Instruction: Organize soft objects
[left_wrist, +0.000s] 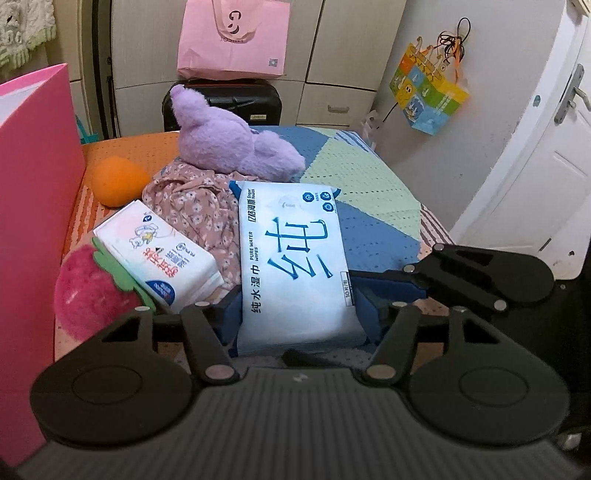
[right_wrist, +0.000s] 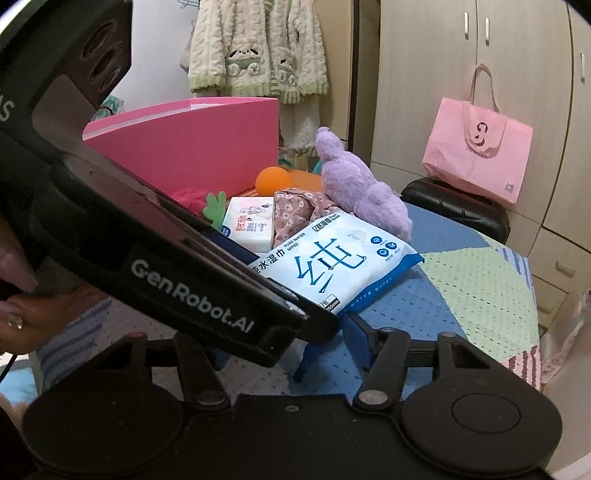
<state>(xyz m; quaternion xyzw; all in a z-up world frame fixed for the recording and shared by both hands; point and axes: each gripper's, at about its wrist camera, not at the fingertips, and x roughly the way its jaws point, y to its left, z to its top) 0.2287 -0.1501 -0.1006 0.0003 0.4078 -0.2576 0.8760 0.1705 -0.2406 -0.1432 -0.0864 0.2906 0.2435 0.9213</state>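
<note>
On the patchwork-covered desk (left_wrist: 354, 173), a pink box (left_wrist: 33, 221) is standing at the left edge, with a purple plush toy (left_wrist: 229, 144) lying on a floral cloth (left_wrist: 192, 206) beside it. The left gripper (left_wrist: 299, 314) is gripping the big wet wipes pack (left_wrist: 291, 258) at its near end, fingers (left_wrist: 369, 306) clamped on both sides. The right gripper (right_wrist: 280, 354) is sitting just beside it, fingers (right_wrist: 356, 332) spread apart, holding nothing. A small tissue pack (left_wrist: 159, 251) is leaning against a strawberry plush (left_wrist: 88, 291), near an orange ball (left_wrist: 118, 181).

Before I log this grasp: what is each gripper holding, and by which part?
The left gripper clamps the wipes pack across its near short end, one blue pad on each side edge. The right gripper holds nothing.
</note>
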